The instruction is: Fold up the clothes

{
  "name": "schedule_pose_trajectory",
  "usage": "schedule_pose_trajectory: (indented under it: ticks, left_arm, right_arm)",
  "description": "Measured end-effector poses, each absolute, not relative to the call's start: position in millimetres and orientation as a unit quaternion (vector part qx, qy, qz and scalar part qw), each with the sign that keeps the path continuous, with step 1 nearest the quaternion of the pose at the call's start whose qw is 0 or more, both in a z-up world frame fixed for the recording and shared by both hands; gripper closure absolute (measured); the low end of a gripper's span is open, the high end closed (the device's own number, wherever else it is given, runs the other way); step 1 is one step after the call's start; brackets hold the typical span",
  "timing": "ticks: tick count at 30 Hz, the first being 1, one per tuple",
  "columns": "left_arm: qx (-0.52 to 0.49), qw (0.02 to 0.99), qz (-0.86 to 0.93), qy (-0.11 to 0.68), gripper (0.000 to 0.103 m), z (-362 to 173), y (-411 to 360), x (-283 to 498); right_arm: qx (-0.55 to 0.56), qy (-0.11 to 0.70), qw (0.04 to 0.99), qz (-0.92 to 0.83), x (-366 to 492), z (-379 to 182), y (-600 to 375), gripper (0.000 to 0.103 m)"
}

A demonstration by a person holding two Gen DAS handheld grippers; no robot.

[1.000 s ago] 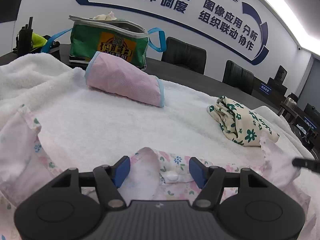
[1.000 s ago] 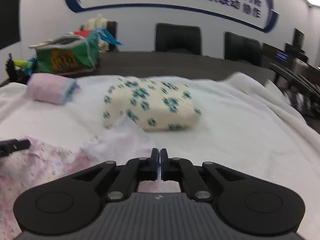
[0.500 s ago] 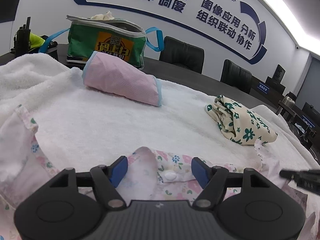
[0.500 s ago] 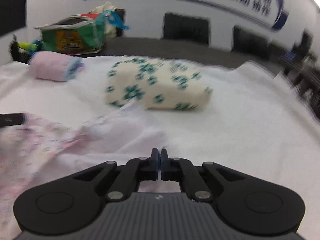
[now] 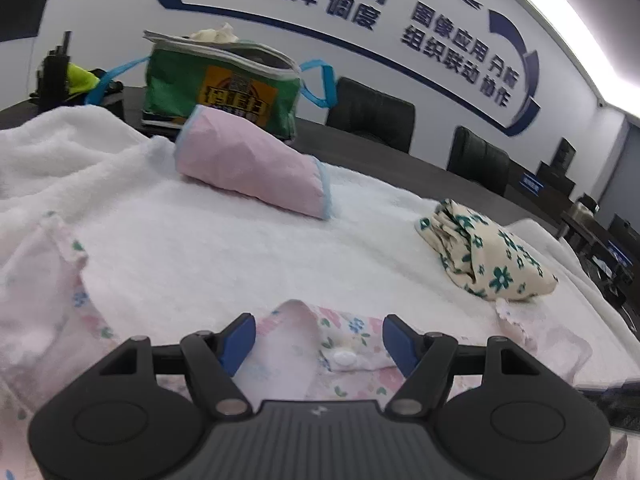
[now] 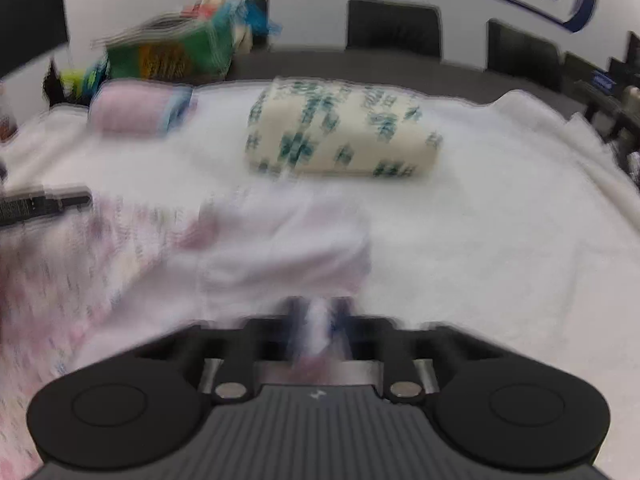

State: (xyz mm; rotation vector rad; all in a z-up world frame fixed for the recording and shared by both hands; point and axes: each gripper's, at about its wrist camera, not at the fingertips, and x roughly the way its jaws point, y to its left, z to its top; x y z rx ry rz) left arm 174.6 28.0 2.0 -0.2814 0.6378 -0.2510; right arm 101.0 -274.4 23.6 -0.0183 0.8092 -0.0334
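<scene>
**White towel, pink shirt: soft cloth wants a hem grip**

Meeting-room chairs and a wall of blue lettering stand behind a dark tabletop spread with a thick white towel. On the towel lie three garments. A pink roll with blue trim sits at about 11 o'clock in the left wrist view, a cream bundle with green flowers at about 2 o'clock, and both look already folded. The pink floral shirt lies spread at 6 o'clock, nearest the cameras, collar and white snap button facing up.

The left hand-held gripper is released, its blue pads wide apart on either side of the collar. The right hand-held gripper appears in a badly blurred view; pale fabric seems to sit between its fingers, but I cannot tell whether they are clenched on it.

Judging by its creases and drape, the shirt is thin, light and limp. It will sag, bunch and slide over the towel's nap rather than hold a line. Good holds are the doubled edges: collar, shoulder seam, sleeve cuff or hem. Pinching a single layer mid-panel would likely just drag a wrinkle.
</scene>
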Motion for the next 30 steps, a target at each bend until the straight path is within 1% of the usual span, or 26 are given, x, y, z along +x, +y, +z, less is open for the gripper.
schedule_pose_trajectory:
  ticks: [2, 7, 8, 10, 11, 12, 13, 14, 15, 17, 18, 20, 23, 26, 28, 29, 30]
  left_arm:
    - [-0.146, 0.932, -0.117, 0.312, 0.033, 4.6, 33.1, 174.6]
    - [-0.168, 0.93, -0.116, 0.306, 0.034, 14.4, 46.0, 174.7]
    - [-0.166, 0.931, -0.118, 0.303, 0.033, 16.6, 46.5, 174.0]
    - [-0.153, 0.934, -0.12, 0.301, 0.033, 20.4, 45.9, 172.3]
    - [-0.138, 0.935, -0.118, 0.303, 0.034, 23.4, 45.7, 170.3]
    - [-0.127, 0.936, -0.114, 0.308, 0.034, 28.8, 46.9, 166.1]
    - [-0.116, 0.936, -0.111, 0.312, 0.034, 34.5, 48.3, 161.7]
    - [-0.109, 0.935, -0.115, 0.317, 0.034, 41.5, 51.4, 155.0]
    - [-0.11, 0.929, -0.124, 0.33, 0.034, 48.8, 55.2, 145.9]
    - [-0.109, 0.917, -0.171, 0.343, 0.034, 60.2, 59.4, 117.1]
    - [-0.108, 0.91, -0.195, 0.349, 0.033, 65.8, 61.3, 102.4]
    - [-0.084, 0.896, -0.274, 0.339, 0.031, 67.6, 62.7, 60.1]
    - [-0.044, 0.881, -0.332, 0.335, 0.031, 56.3, 60.6, 0.4]
    - [-0.005, 0.875, -0.361, 0.324, 0.031, 42.3, 58.7, -46.4]
    - [0.012, 0.876, -0.352, 0.329, 0.031, 32.2, 59.0, -57.1]
    - [0.021, 0.877, -0.347, 0.332, 0.034, 27.1, 59.2, -61.9]
    - [0.029, 0.877, -0.342, 0.336, 0.042, 22.1, 59.4, -66.8]
  right_arm:
    - [-0.026, 0.384, 0.923, -0.027, 104.4, 19.5, -269.4, 0.101]
    - [-0.037, 0.359, 0.93, -0.074, 130.4, 33.4, -283.6, 0.102]
    - [-0.033, 0.362, 0.929, -0.074, 137.5, 33.3, -286.6, 0.102]
    - [-0.026, 0.383, 0.921, -0.065, 149.0, 31.7, -292.6, 0.097]
    - [-0.026, 0.396, 0.916, -0.062, 147.4, 33.1, -294.0, 0.09]
    - [-0.027, 0.389, 0.919, -0.061, 136.8, 40.0, -295.6, 0.076]
    - [-0.027, 0.381, 0.922, -0.06, 124.4, 47.2, -297.5, 0.066]
    - [-0.02, 0.367, 0.929, -0.054, 101.4, 55.6, -301.3, 0.045]
    - [-0.013, 0.353, 0.934, -0.049, 78.4, 64.1, -305.1, 0.036]
    - [0.001, 0.326, 0.945, -0.036, 32.7, 79.9, -312.7, 0.036]
    - [0.011, 0.327, 0.945, -0.022, 11.5, 79.9, -315.4, 0.035]
    - [0.033, 0.336, 0.941, 0.003, -31.2, 70.7, -316.8, 0.035]
    - [0.068, 0.351, 0.933, 0.043, -84.7, 49.5, -315.4, 0.035]
    - [0.089, 0.358, 0.928, 0.056, -112.3, 33.8, -310.4, 0.035]
    - [0.094, 0.351, 0.929, 0.07, -119.5, 30.0, -306.7, 0.037]
    - [0.095, 0.348, 0.929, 0.076, -122.7, 28.3, -304.8, 0.048]
    - [0.09, 0.349, 0.929, 0.082, -123.0, 27.8, -302.1, 0.07]
